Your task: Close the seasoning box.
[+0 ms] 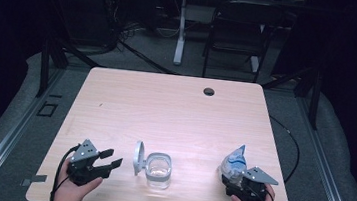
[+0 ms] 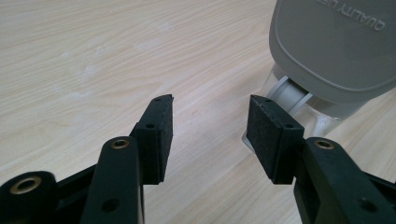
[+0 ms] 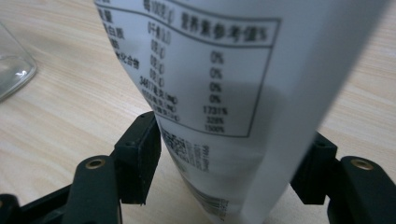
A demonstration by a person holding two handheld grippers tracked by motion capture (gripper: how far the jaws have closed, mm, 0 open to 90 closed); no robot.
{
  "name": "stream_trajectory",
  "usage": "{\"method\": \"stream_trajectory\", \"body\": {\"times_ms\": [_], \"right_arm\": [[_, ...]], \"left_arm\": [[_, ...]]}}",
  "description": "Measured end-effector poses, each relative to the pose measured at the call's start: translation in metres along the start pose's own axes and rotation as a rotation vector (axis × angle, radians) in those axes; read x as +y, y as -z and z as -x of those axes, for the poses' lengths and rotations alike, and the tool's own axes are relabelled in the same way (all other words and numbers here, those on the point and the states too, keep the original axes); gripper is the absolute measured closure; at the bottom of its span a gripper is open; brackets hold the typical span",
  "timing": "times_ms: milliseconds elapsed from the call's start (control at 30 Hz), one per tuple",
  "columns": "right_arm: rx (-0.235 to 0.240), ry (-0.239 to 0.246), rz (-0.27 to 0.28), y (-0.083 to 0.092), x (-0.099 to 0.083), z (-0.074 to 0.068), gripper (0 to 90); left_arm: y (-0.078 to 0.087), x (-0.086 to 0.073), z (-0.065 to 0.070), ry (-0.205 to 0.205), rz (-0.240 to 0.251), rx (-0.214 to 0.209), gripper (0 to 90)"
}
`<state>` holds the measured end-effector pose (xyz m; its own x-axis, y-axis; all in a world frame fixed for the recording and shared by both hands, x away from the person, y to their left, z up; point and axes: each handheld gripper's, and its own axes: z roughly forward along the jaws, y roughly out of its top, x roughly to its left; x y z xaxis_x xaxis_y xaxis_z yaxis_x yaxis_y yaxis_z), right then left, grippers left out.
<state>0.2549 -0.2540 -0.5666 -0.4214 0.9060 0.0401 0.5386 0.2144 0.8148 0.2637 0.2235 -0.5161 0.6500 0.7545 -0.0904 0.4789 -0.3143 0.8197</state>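
Observation:
A clear container [image 1: 159, 171] stands near the table's front edge, its grey hinged lid [image 1: 139, 157] flipped up on the left. My left gripper [image 1: 112, 157] rests left of it, open and empty, and in the left gripper view its jaws [image 2: 210, 107] point at the lid [image 2: 336, 46]. A blue and white pouch [image 1: 234, 162] stands upright at the front right. My right gripper [image 1: 234, 179] is right behind it. In the right gripper view the pouch [image 3: 210, 93], with its printed table, stands between the wide jaws [image 3: 233, 144]; the pads sit at its sides without denting it.
The light wooden table [image 1: 165, 109] has a dark cable hole [image 1: 209, 91] near its far edge. A black chair [image 1: 239, 31] and a white desk leg [image 1: 181, 30] stand beyond the table. The container's clear corner [image 3: 11, 70] lies left of the pouch.

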Motion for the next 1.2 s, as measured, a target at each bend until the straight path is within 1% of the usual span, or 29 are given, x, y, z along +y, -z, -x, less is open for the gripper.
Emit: {"method": "stream_trajectory", "body": {"times_ms": [100,300,333,400,467,533,733,800,933,1200], "right_arm": [[-0.002,-0.018,0.015,-0.0028,-0.0010,-0.0001,34.6],[0.003,-0.019,0.035,-0.0054,-0.0034,0.0003,34.7],[0.003,-0.021,0.048,-0.0075,-0.0042,0.0000,34.8],[0.002,-0.014,0.045,-0.0079,-0.0042,0.0000,34.9],[-0.003,0.007,0.032,-0.0074,-0.0041,0.0004,35.0],[-0.001,0.004,0.038,-0.0080,-0.0045,0.0000,35.0],[-0.009,0.013,0.030,-0.0096,-0.0043,-0.0004,35.0],[-0.010,0.009,0.037,-0.0104,-0.0045,-0.0010,35.0],[-0.021,0.019,0.031,-0.0104,-0.0043,-0.0018,35.1],[-0.021,0.016,0.033,-0.0111,-0.0039,-0.0024,36.0]], "left_arm": [[0.0000,-0.0001,-0.0001,0.000,0.000,0.000,51.6],[-0.0001,-0.0003,-0.0006,-0.003,-0.003,0.002,51.6],[-0.0002,-0.0003,0.0000,0.000,-0.001,0.002,51.6],[-0.0003,-0.0001,0.0004,-0.003,-0.001,0.003,51.5],[-0.0005,-0.0002,0.0003,-0.004,-0.002,0.003,51.5],[-0.0008,-0.0005,0.0001,-0.001,-0.004,0.003,51.5],[-0.0006,-0.0006,-0.0008,-0.002,-0.005,0.006,51.5],[-0.0005,-0.0006,-0.0010,-0.004,-0.005,0.006,51.5],[0.0000,-0.0005,-0.0011,0.000,-0.004,0.006,51.6],[0.0013,-0.0003,-0.0023,0.002,0.003,0.008,51.6]]}}
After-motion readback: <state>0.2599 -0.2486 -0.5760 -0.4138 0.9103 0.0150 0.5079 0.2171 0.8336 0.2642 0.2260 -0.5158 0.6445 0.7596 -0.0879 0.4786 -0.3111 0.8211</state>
